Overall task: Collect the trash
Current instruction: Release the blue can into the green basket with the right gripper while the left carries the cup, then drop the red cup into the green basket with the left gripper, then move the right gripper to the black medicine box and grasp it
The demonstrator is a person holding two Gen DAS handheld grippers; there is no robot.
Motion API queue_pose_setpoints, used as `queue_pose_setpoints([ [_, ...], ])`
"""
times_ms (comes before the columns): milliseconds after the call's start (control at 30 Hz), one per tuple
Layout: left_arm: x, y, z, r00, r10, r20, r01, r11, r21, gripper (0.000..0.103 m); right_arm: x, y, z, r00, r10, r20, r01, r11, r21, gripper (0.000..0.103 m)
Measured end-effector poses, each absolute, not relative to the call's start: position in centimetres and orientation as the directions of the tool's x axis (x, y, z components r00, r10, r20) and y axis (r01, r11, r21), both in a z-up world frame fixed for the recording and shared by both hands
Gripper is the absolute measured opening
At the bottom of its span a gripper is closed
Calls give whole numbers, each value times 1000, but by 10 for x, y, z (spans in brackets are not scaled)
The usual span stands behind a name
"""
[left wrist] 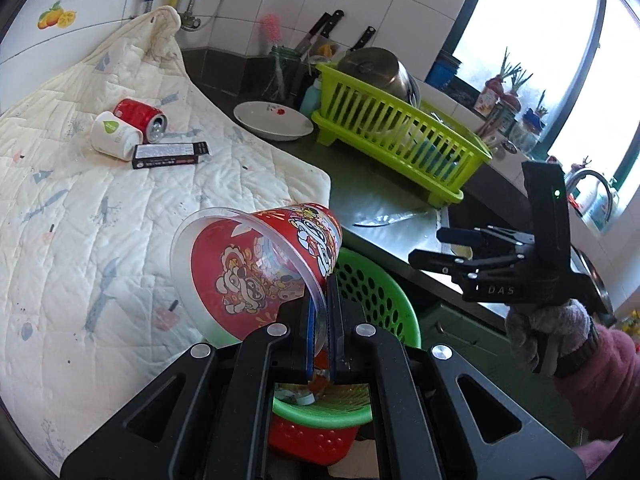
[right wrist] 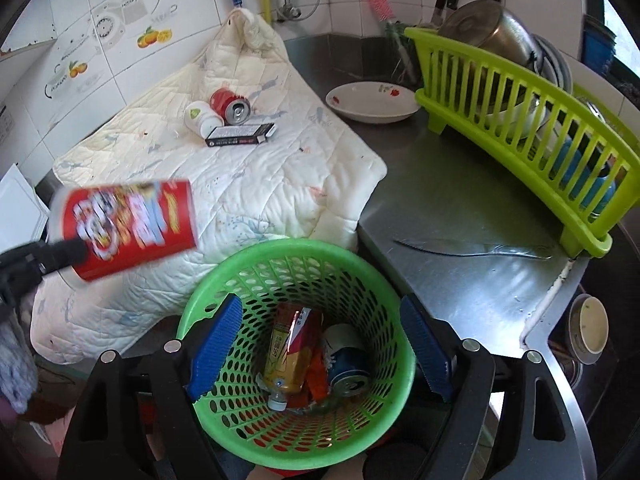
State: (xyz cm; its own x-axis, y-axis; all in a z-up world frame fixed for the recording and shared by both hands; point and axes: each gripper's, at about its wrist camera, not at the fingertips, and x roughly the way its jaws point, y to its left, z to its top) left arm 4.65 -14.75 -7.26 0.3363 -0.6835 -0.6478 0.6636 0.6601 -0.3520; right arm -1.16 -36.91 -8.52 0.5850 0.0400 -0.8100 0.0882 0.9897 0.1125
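Note:
My left gripper (left wrist: 319, 332) is shut on the clear rim of a red printed cup (left wrist: 256, 268), held tilted above the green trash basket (left wrist: 380, 292). The cup shows blurred at the left of the right wrist view (right wrist: 132, 228). My right gripper (right wrist: 320, 352) is open and empty over the basket (right wrist: 248, 260), which holds a drink bottle (right wrist: 290, 356) and a blue can (right wrist: 348, 364). A red can (left wrist: 140, 118), a white cup (left wrist: 114, 136) and a black box (left wrist: 170, 155) lie on the quilted cloth (left wrist: 80, 220).
A lime dish rack (right wrist: 520, 116) with a pot and dishes stands on the steel counter (right wrist: 460, 208). A white bowl (right wrist: 372, 102) sits near it. A knife (right wrist: 476, 250) lies on the counter by the sink. Knives and a brush stand by the tiled wall.

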Motion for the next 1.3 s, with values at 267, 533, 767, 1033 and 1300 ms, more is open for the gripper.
queue_pose_setpoints([
  [267, 34, -182, -105, 200, -702, -683, 682, 600, -418, 4, -23, -383, -71, 612, 14, -791, 107, 989, 100, 79],
  [533, 20, -210, -136, 52, -703, -710, 686, 541, -486, 15, -29, -388, -71, 613, 19, -790, 109, 988, 108, 80],
  [767, 24, -202, -136, 65, -690, -720, 669, 566, -482, 44, -25, -386, -71, 616, 32, -787, 99, 988, 118, 80],
  [1033, 44, -170, -118, 173, -678, -715, 648, 624, -436, 44, -7, -375, -73, 611, 55, -790, 66, 991, 120, 80],
  [1300, 74, -137, -105, 265, -654, -708, 595, 689, -414, 44, 25, -354, -75, 598, 89, -796, 9, 993, 118, 80],
])
